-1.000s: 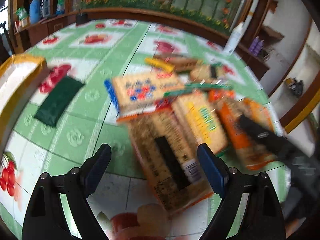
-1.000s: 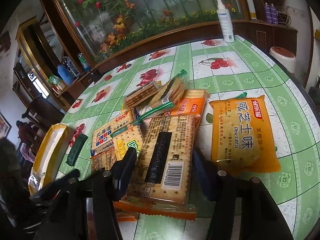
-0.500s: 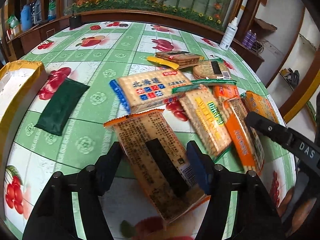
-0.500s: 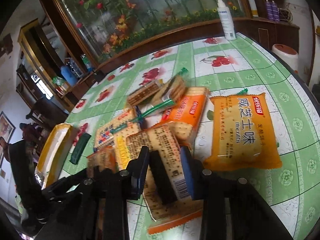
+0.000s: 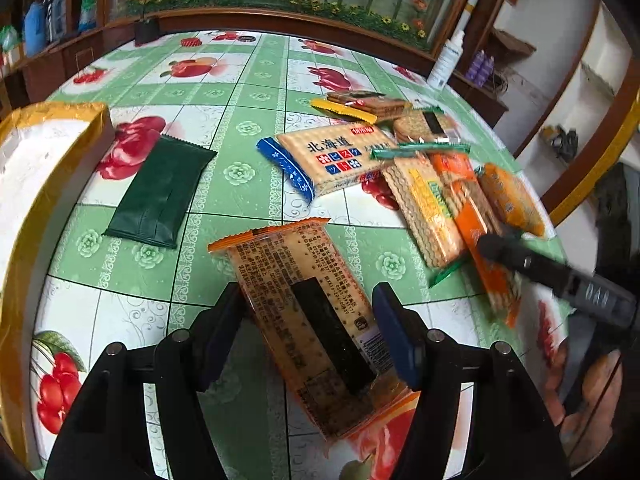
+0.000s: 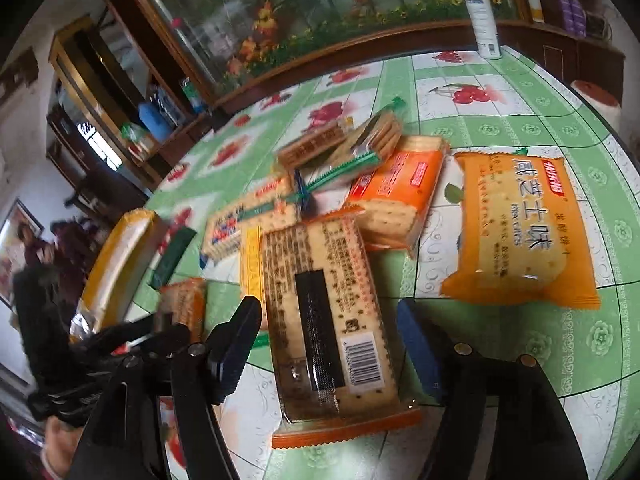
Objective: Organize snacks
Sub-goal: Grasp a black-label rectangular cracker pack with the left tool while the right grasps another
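Between the left gripper [image 5: 308, 328]'s closed fingers lies an orange-edged cracker packet [image 5: 308, 320]; right gripper [image 6: 330, 344] fingers just opened around another.

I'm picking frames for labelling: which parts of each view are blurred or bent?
Left wrist view: the right gripper is motion-smeared, the cracker packet is sharp, the table edge bows. Right wrist view: the left gripper and the far packets are smeared.

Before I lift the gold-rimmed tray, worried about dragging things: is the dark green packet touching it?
Apart. Left wrist view shows bare tablecloth between the dark green packet and the tray.
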A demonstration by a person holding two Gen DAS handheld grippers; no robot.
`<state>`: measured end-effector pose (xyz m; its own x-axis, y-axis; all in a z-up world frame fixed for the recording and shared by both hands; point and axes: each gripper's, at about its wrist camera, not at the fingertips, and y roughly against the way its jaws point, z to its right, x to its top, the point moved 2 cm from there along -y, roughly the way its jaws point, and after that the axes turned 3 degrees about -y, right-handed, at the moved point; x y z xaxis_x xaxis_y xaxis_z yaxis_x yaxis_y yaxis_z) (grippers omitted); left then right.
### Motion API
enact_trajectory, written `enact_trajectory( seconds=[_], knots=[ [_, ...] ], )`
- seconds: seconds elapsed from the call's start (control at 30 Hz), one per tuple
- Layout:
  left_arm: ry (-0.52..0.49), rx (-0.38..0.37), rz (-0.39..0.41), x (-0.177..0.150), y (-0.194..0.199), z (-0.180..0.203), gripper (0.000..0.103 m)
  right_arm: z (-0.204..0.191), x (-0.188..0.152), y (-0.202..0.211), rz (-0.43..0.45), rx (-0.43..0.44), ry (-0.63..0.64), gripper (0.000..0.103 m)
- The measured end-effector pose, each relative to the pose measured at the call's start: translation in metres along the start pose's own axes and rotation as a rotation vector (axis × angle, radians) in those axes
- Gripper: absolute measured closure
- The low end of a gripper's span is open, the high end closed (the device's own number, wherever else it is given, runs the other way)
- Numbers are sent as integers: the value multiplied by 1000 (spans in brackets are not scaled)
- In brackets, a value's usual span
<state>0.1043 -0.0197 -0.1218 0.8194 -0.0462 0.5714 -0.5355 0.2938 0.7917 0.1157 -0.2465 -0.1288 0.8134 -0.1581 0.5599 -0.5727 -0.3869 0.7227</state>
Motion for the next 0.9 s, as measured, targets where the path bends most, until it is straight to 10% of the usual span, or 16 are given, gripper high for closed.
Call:
enact_trajectory(
  seconds=[0.17, 0.37, 0.47, 0.63, 0.9],
  knots=[
    [58, 33, -14, 5, -4, 0, 24, -14, -7, -8, -22, -44, 68, 24],
    [6, 244, 14, -11, -11, 24, 18, -21, -13, -11, -14, -84, 115, 26],
    [-16, 208, 61, -17, -4, 29, 44, -21, -13, -10, -9, -93, 115, 47],
    [-9, 104, 68, -16, 5, 13, 46, -18, -13, -5, 2, -52, 85, 47],
    [-55, 156, 176, -15, 48, 6, 46, -32, -11, 25, 88, 43, 58, 48]
  ],
)
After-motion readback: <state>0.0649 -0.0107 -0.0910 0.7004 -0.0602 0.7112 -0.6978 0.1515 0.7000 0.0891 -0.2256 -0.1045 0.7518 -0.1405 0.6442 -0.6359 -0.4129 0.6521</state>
